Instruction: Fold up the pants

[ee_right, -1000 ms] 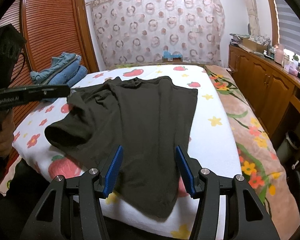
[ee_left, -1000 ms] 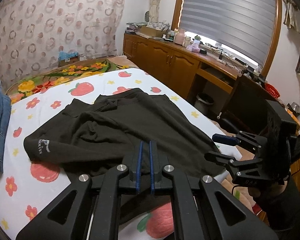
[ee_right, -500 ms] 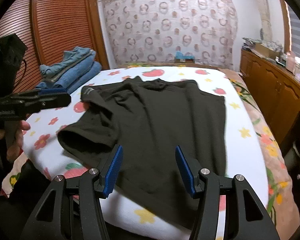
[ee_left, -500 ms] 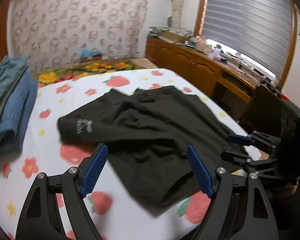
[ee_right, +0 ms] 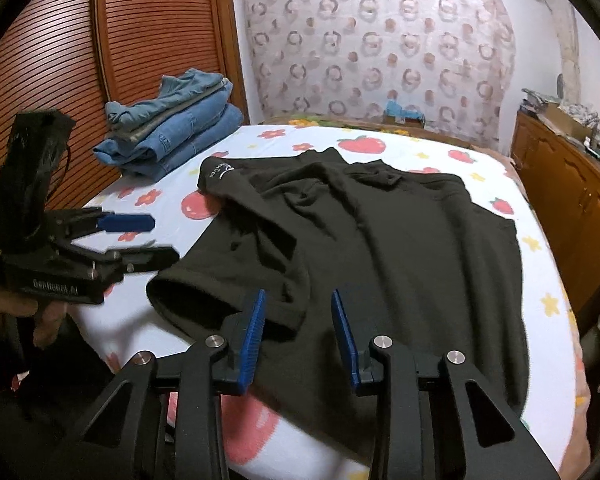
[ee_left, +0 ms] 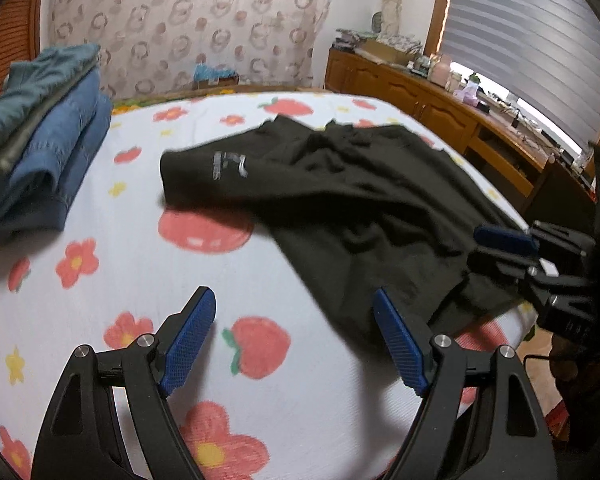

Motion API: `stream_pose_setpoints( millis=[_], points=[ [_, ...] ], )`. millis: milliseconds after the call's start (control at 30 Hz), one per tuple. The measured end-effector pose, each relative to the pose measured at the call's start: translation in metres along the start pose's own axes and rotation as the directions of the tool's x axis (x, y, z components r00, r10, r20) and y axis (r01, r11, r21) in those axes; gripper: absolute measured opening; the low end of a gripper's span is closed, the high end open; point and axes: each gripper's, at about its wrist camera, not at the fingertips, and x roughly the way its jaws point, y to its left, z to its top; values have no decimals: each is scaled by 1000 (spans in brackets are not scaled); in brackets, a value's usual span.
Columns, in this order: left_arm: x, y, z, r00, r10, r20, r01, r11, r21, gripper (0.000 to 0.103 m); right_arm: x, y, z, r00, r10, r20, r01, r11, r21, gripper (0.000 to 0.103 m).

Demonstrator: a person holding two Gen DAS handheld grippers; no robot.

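Since 1 second ago your left gripper has let go: its 2 blue pads, then pressed together over the cloth, now stand wide apart above bare sheet, and it has swung away to the left of the garment. To its left and ahead, the stack of folded jeans sits on the bed sheet. Ahead and to its right, the black pants lie spread and rumpled, a pale logo on the near-left hem, their closest edge just beside the right pad. Farther right, your right gripper hovers over the garment's lower edge. From the right wrist view, your left gripper is off to the left with your hand on it, the jeans are ahead-left, and the pants run straight ahead. Your right gripper is moderately open, holding nothing, with cloth lying beneath both pads.
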Motion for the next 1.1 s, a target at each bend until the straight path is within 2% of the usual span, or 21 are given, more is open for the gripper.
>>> stream_pose_setpoints(
  millis=[233,300,533,600,733,933,1100],
  points=[
    [2,2,-9,1000,17,7,-17,1000,9,82,11,-4,3,999,18,-34,-18,1000,3,35],
    [2,0,-10,999,29,14,-30,999,20,82,13,0,3,999,19,-41,-19,1000,-4,29],
    [2,-1,-13,998,44,36,-46,998,41,82,24,5,6,998,26,-64,-26,1000,-5,20],
    [2,-1,-14,998,47,44,-49,998,48,82,23,4,7,998,23,-65,-24,1000,-7,13],
    [1,-1,-14,998,57,38,-59,997,50,83,18,5,12,999,11,-33,-11,1000,-6,7],
    [-1,-1,-11,999,51,16,-52,998,35,83,-4,10,17,999,4,49,-4,1000,-6,6],
    [-9,-5,-7,999,18,49,-19,999,32,83,-19,11,16,997,-11,82,12,1000,-15,5]
  ],
)
